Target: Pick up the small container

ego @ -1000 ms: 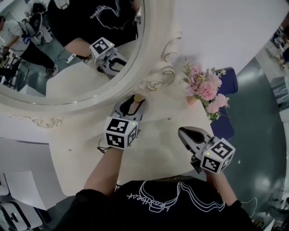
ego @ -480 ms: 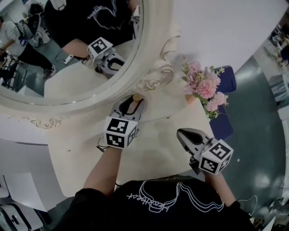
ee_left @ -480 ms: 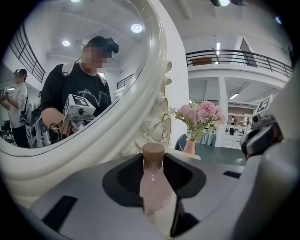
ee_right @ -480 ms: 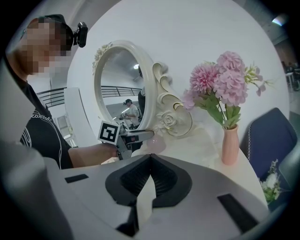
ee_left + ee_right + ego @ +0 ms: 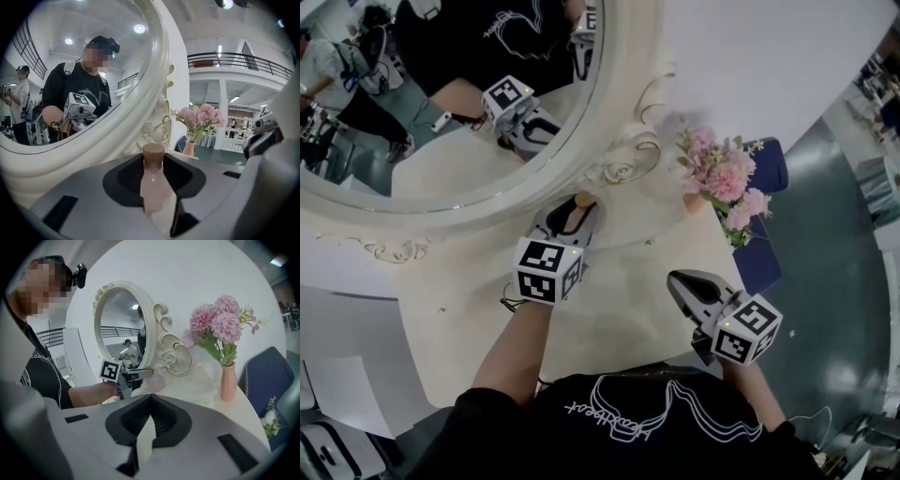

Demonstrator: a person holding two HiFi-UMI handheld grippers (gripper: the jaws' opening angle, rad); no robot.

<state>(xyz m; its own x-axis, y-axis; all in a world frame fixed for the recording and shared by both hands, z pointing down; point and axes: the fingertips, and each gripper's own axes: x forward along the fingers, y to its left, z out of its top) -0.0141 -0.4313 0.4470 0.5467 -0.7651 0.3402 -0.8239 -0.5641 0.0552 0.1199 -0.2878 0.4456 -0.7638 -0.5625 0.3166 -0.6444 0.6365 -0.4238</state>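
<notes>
Small container (image 5: 154,187) is pinched in the left gripper (image 5: 153,158), jaws just been closing. Could get squirted out when lifted, being smooth and tapered.

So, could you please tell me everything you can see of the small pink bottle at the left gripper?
The small bottle is pale pink and glossy, perhaps glass or plastic, with a rounded body narrowing to a neck under a brown, wood-like cap. It stands upright beside the mirror frame, between the pads of the left gripper, whose jaws have just been closing and press on both its sides. Its base is hidden.
</notes>
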